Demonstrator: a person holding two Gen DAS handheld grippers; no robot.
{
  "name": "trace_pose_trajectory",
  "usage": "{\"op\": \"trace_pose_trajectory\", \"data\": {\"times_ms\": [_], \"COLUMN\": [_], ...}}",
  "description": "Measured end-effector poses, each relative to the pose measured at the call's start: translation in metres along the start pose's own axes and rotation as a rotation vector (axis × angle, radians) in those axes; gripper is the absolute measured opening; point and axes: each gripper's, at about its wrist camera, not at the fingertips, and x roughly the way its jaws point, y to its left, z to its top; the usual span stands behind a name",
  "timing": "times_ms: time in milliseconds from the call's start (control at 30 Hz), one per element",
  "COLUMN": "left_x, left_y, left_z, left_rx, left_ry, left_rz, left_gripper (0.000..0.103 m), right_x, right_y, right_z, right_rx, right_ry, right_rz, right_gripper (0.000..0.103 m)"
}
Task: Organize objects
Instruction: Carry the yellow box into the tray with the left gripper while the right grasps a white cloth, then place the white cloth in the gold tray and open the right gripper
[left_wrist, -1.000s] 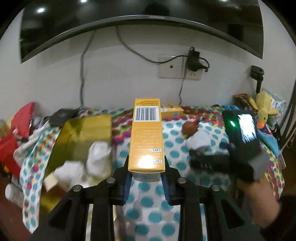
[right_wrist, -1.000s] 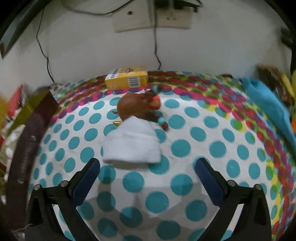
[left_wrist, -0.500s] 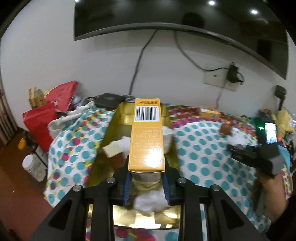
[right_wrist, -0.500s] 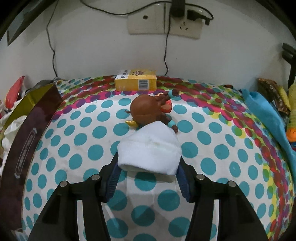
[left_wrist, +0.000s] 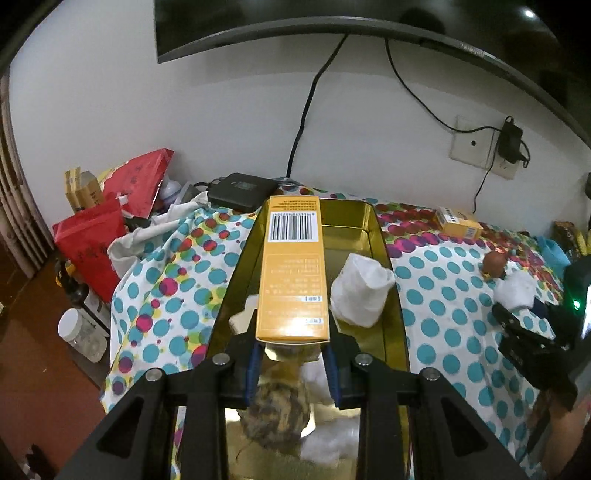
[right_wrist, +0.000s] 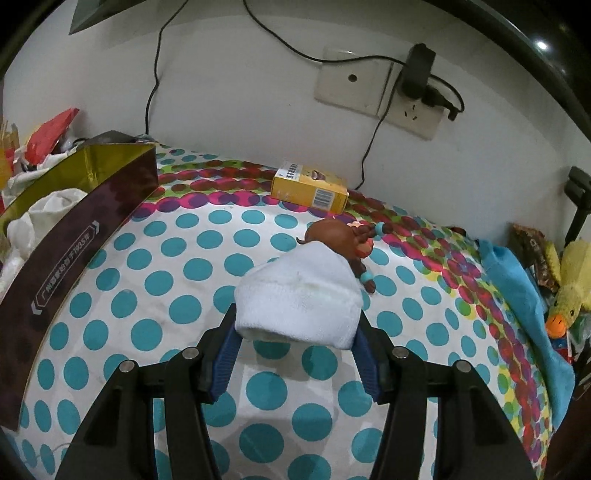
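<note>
Left tool (left_wrist: 292, 356) was clenched on the near end of a long orange box (left_wrist: 292, 273), barcode end pointing away. The box hung over the open gold tin (left_wrist: 384, 258), roughly along its length. The tin lay on the spotted cloth (left_wrist: 436, 295) of the desk, toward its left edge, one short end near the wall. In the tin: a white sock (left_wrist: 362, 291) against its right wall, more white cloth and something mottled brown at the near end, partly hidden by the tool.

Right tool (right_wrist: 295, 347) was grasping a rolled white sock (right_wrist: 299, 299), pads (right_wrist: 227, 350) pressed on both sides. Could not tell if the sock was touching the cloth. Just behind it lay a brown figurine (right_wrist: 336, 236), partly hidden by the sock. Further back, near the desk's far edge by the wall, a small yellow box (right_wrist: 310, 186) lay flat, well apart from the tin.

At the right edge of the desk: blue cloth (right_wrist: 517, 291) and a yellow duck toy (right_wrist: 572, 291). In the left view the right tool showed at the right edge of the frame, sock in its grip.
</note>
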Motion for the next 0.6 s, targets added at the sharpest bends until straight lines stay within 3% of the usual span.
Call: {"op": "trace_pose_trajectory", "data": {"times_ms": [333, 367, 433, 600], "left_x": [0.03, 0.029, 0.027, 0.005], "left_y": [-0.016, -0.017, -0.016, -0.019], "left_z": [0.02, 0.02, 0.019, 0.012], "left_rx": [0.039, 0.042, 0.03, 0.042], "left_ry": [0.042, 0.032, 0.026, -0.005], "left_rz": [0.025, 0.03, 0.042, 0.059], "left_gripper": [0.031, 0.033, 0.05, 0.062], "right_x": [-0.002, -0.003, -0.003, -0.002], "right_y": [-0.001, 0.0, 0.001, 0.004], "right_z": [-0.002, -0.002, -0.002, -0.002], "right_rx": [0.002, -0.002, -0.009, -0.023], "right_ry": [-0.005, -0.007, -0.011, -0.004], "right_rz": [0.025, 0.027, 0.027, 0.03], "right_gripper": [0.054, 0.054, 0.054, 0.054]}}
